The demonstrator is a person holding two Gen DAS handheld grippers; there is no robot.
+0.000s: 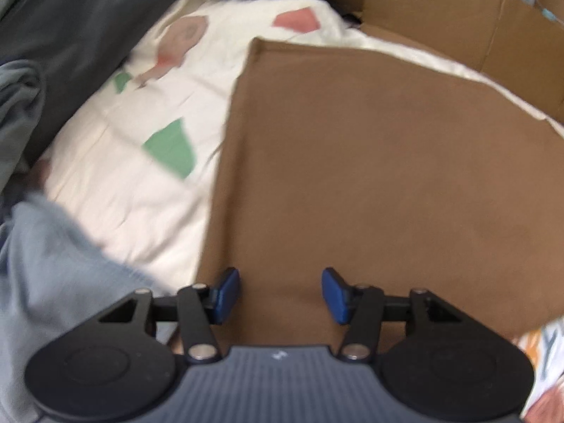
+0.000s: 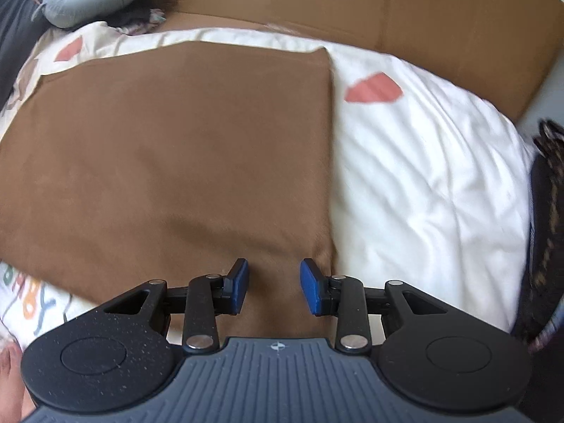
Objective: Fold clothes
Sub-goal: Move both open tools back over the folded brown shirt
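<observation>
A white printed bedspread [image 2: 423,176] covers the bed, with a cardboard wall [image 2: 440,10] behind it. The brown cloth [image 2: 169,148] lies flat on the bedspread, its straight side edges bordered by open white fabric. The left gripper [image 1: 281,296] hovers over the cloth's near left part, jaws apart and empty. The right gripper [image 2: 274,287] hovers by its near right edge, jaws narrower, also empty. Grey garments [image 1: 46,264] crowd the cloth's left.

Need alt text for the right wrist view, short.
A brown cloth lies spread flat on a white patterned bedsheet, its right edge running straight up the frame. The right gripper points down over the cloth's near right corner, jaws apart with nothing pinched. Cardboard stands behind the bed.
</observation>
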